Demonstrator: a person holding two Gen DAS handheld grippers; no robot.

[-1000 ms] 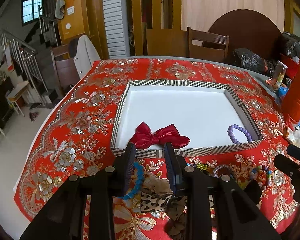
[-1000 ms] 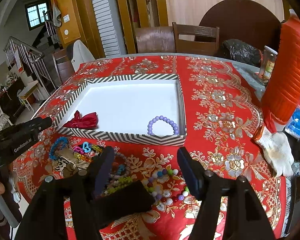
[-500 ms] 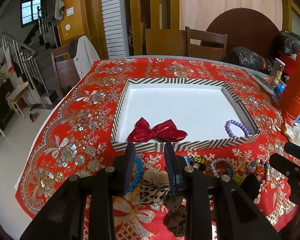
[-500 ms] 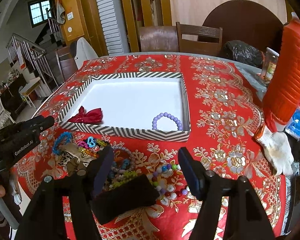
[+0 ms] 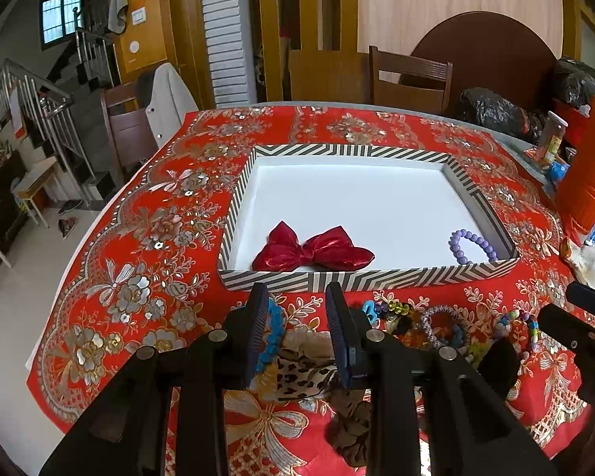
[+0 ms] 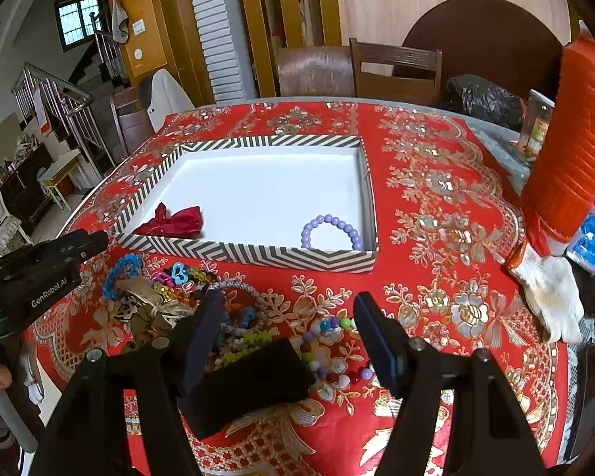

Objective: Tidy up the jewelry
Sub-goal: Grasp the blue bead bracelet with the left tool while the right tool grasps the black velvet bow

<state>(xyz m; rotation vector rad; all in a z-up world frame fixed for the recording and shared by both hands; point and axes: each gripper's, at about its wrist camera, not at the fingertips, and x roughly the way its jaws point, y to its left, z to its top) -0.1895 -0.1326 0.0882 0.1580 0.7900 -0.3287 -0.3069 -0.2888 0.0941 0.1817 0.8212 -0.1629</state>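
A striped box (image 5: 377, 277) (image 6: 258, 256) with a white inside holds a red bow (image 5: 311, 248) (image 6: 174, 222) and a purple bead bracelet (image 5: 470, 246) (image 6: 331, 230). A heap of loose jewelry (image 6: 218, 309) (image 5: 416, 321) lies on the cloth in front of it. My left gripper (image 5: 297, 317) is open and empty above a blue bracelet (image 5: 273, 333) (image 6: 121, 273) and a leopard-print scrunchie (image 5: 301, 373). My right gripper (image 6: 287, 317) is wide open and empty over coloured beads (image 6: 325, 341); a black block (image 6: 246, 384) lies between its fingers.
A red floral tablecloth (image 5: 139, 261) covers the table. An orange ribbed container (image 6: 575, 139), a white glove (image 6: 551, 293), a jar (image 6: 537, 127) and black bags (image 6: 484, 99) stand at the right. Chairs (image 5: 408, 79) stand behind the table.
Both grippers have drawn back a little from the box toward the near edge. Both stay open and empty. The bow and purple bracelet have not moved.
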